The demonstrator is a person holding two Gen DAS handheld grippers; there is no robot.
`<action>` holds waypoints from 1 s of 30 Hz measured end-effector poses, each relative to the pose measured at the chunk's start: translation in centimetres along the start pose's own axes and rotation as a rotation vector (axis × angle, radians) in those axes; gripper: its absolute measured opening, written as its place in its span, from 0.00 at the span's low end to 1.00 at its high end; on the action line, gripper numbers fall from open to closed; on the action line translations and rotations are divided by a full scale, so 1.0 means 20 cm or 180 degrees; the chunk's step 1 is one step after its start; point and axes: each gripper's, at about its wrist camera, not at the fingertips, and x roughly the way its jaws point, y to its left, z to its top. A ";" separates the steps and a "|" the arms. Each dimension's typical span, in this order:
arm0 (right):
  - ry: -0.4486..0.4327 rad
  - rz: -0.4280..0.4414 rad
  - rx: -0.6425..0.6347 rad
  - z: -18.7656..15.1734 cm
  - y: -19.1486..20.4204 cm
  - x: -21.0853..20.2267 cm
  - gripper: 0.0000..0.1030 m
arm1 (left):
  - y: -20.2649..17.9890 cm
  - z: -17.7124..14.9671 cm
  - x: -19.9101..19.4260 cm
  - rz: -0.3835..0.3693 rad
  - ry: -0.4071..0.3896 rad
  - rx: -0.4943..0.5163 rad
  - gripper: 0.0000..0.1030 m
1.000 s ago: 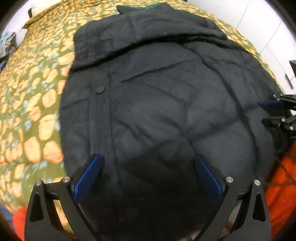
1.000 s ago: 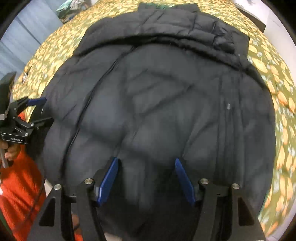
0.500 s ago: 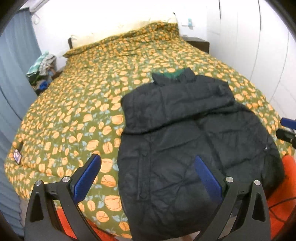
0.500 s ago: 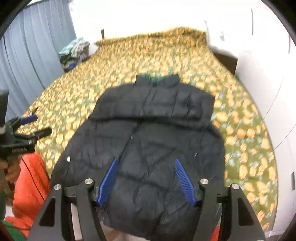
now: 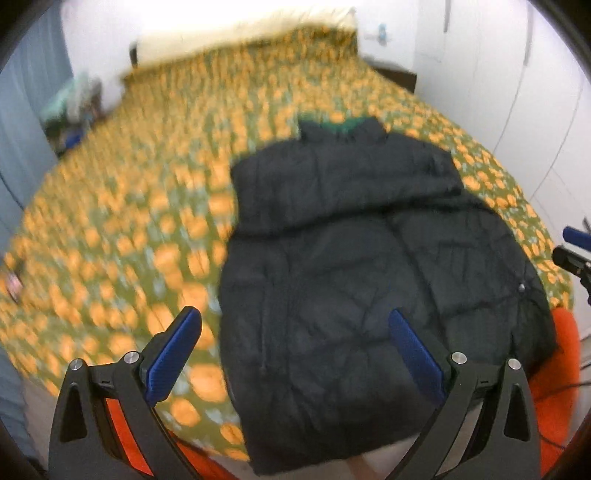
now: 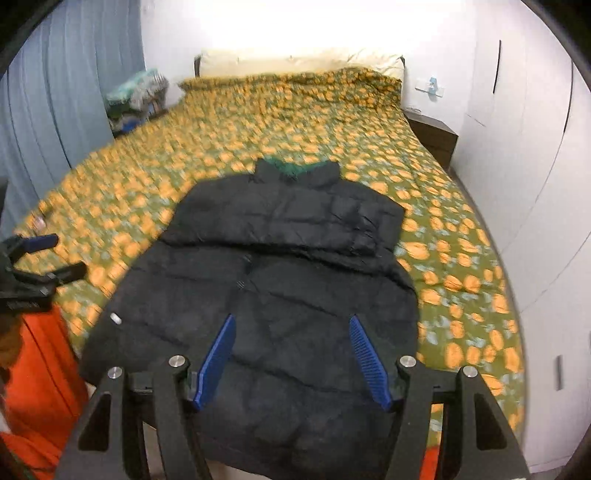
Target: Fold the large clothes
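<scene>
From the left wrist camera, the left gripper (image 5: 293, 345) hangs above the near edge of the bed (image 5: 122, 229) with its two blue-padded fingers spread wide and nothing between them. The black puffer jacket (image 5: 373, 280) lies flat on the orange-and-green bedspread, on the right part of the bed, its hem hanging over the near edge and its collar pointing toward the pillows (image 5: 243, 33) at the far end. The upper part of the jacket looks folded across the chest. The right gripper (image 5: 572, 247) shows at the right edge of this view, beside the jacket. The picture is blurred.

From the right wrist camera, the right gripper (image 6: 291, 354) is above the lower part of the jacket (image 6: 295, 280), fingers apart and empty. The collar shows a green lining. The left gripper (image 6: 40, 258) appears at the left edge, off the jacket, fingers parted. A pile of clothes (image 6: 138, 94) sits beside the far left of the bed (image 6: 454, 288), near the blue curtain (image 6: 59, 96).
</scene>
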 end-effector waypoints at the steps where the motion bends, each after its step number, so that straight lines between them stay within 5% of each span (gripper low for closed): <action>1: 0.0081 -0.0042 -0.0009 -0.03 -0.02 0.02 0.64 | 0.03 -0.02 0.03 -0.0034 0.0076 -0.0053 0.98; 9: 0.0681 -0.0091 0.0339 -0.31 -0.28 0.17 0.64 | 0.24 -0.31 0.38 -0.0217 0.0850 -0.0513 0.98; 17: 0.1152 -0.0273 0.0567 -0.54 -0.50 0.29 0.65 | 0.22 -0.44 0.49 -0.0242 0.1080 -0.0531 0.98; 28: 0.1457 0.0435 0.0963 -0.67 -0.58 0.49 0.71 | 0.20 -0.57 0.62 -0.0668 0.1379 -0.0796 0.99; 30: 0.1497 0.0609 0.0918 -0.67 -0.56 0.50 0.66 | 0.19 -0.59 0.62 -0.0755 0.1410 -0.0800 0.75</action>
